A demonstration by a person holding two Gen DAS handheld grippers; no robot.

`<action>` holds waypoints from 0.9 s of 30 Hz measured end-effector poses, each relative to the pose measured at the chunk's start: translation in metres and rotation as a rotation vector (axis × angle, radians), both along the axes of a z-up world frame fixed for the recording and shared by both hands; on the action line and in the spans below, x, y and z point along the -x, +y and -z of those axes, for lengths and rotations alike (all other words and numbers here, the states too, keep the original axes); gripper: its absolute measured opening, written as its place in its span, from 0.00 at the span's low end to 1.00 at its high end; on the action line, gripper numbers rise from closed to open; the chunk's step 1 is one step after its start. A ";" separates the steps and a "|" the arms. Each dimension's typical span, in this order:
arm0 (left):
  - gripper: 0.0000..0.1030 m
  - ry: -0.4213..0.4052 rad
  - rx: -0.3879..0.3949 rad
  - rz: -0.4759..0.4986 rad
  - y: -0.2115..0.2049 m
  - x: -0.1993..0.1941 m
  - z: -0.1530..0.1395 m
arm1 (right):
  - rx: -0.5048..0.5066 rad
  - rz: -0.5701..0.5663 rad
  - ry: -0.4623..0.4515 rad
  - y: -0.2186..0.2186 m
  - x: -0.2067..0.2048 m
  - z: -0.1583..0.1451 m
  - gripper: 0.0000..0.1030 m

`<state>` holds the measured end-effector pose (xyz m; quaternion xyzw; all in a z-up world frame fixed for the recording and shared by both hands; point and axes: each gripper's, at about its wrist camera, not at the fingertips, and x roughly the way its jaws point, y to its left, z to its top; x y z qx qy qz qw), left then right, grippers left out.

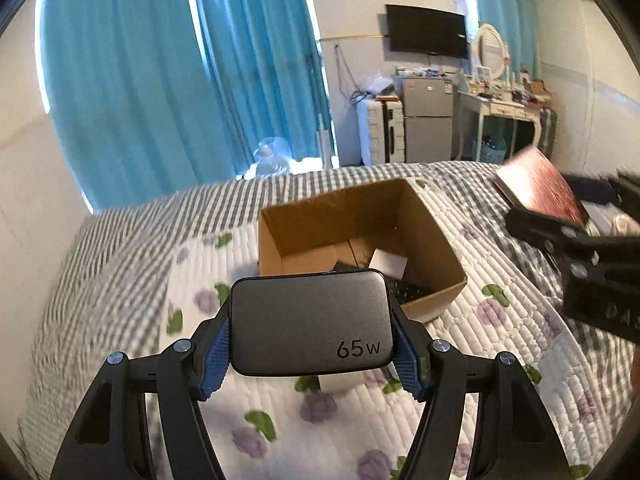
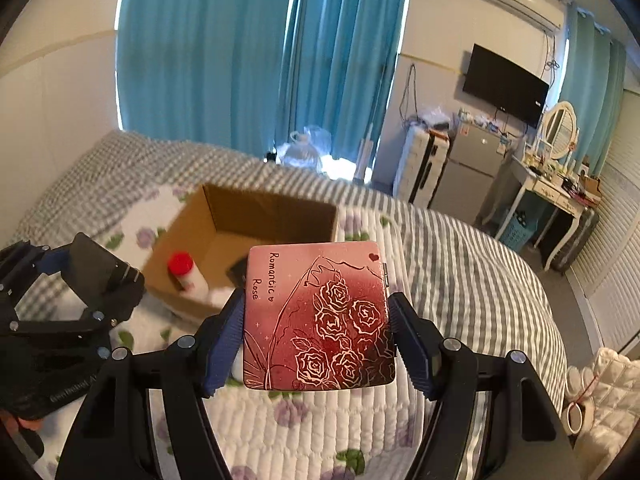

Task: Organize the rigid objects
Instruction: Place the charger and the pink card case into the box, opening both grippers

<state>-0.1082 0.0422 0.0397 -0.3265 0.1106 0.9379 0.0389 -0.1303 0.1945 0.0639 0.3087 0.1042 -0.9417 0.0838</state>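
**Both grippers loaded above the bed**

The left gripper [image 1: 310, 346] clamps a grey charger [image 1: 310, 322]; the right gripper [image 2: 318, 346] clamps a rose-printed case [image 2: 318, 320]. Both hover over the quilt [image 1: 460, 344], just short of the open cardboard box [image 1: 316, 224].

Readable stuff here: the grey charger block [image 1: 310, 322] has "65w" printed in its lower right corner. The pink case [image 2: 318, 320] with the rose drawings says "Romantic Rose" in handwriting-style letters down its left side, with a little heart after it. There's lettering on the other gripper's black body too, but it's too blurry to make out.
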 end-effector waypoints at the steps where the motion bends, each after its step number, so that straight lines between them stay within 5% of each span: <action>1: 0.67 -0.003 0.005 0.016 0.001 0.004 -0.002 | 0.000 -0.004 0.008 -0.002 0.003 -0.003 0.68; 12: 0.67 -0.044 -0.031 0.003 0.000 0.090 0.016 | 0.028 -0.034 0.033 -0.013 0.073 -0.006 0.68; 18: 0.67 -0.092 -0.060 -0.033 0.000 0.145 0.044 | 0.042 -0.040 0.011 -0.011 0.115 0.020 0.68; 27: 0.67 -0.147 -0.047 -0.059 0.000 0.177 0.083 | 0.044 -0.051 -0.028 -0.006 0.153 0.062 0.68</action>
